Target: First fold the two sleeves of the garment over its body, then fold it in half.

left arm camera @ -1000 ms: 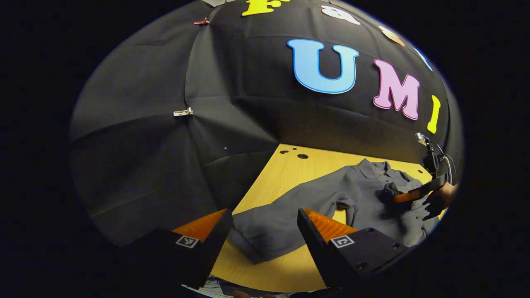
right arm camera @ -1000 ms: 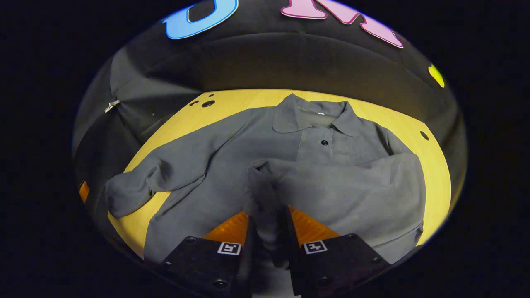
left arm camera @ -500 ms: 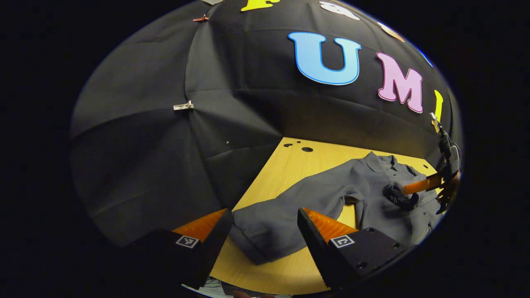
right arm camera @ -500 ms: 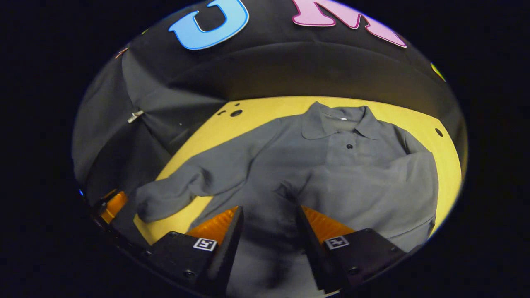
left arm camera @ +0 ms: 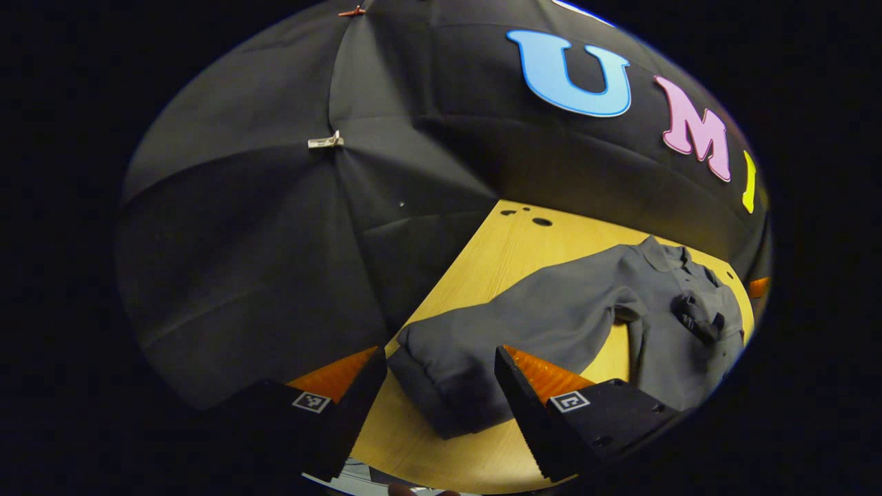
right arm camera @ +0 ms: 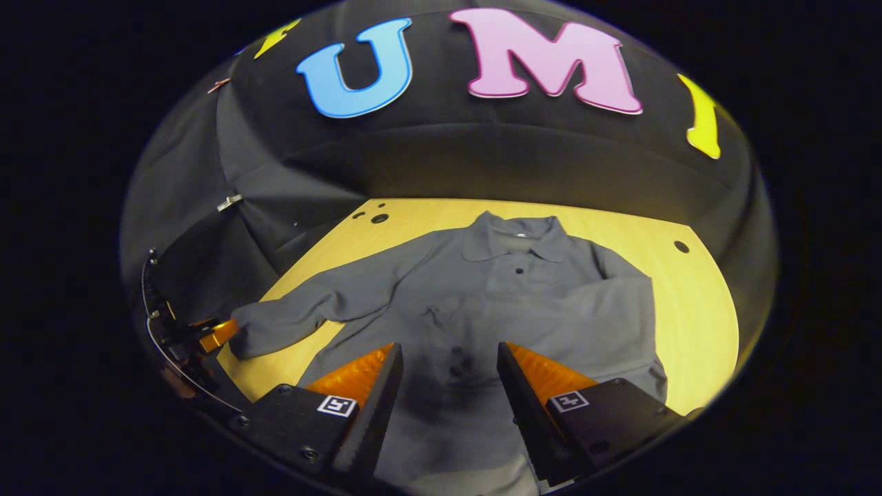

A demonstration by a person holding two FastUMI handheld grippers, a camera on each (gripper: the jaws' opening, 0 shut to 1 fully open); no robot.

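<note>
One sleeve (left arm camera: 482, 344) remains; we close the open, empty left claw (left arm camera: 435, 386) on its cuff at lower centre, keeping the right claw (right arm camera: 446, 386) open and empty.

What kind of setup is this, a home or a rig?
Likely a staged recording booth, not a home: black cloth wall clipped together behind a bare wooden table with drilled holes, and a lone grey shirt laid flat for folding.
</note>
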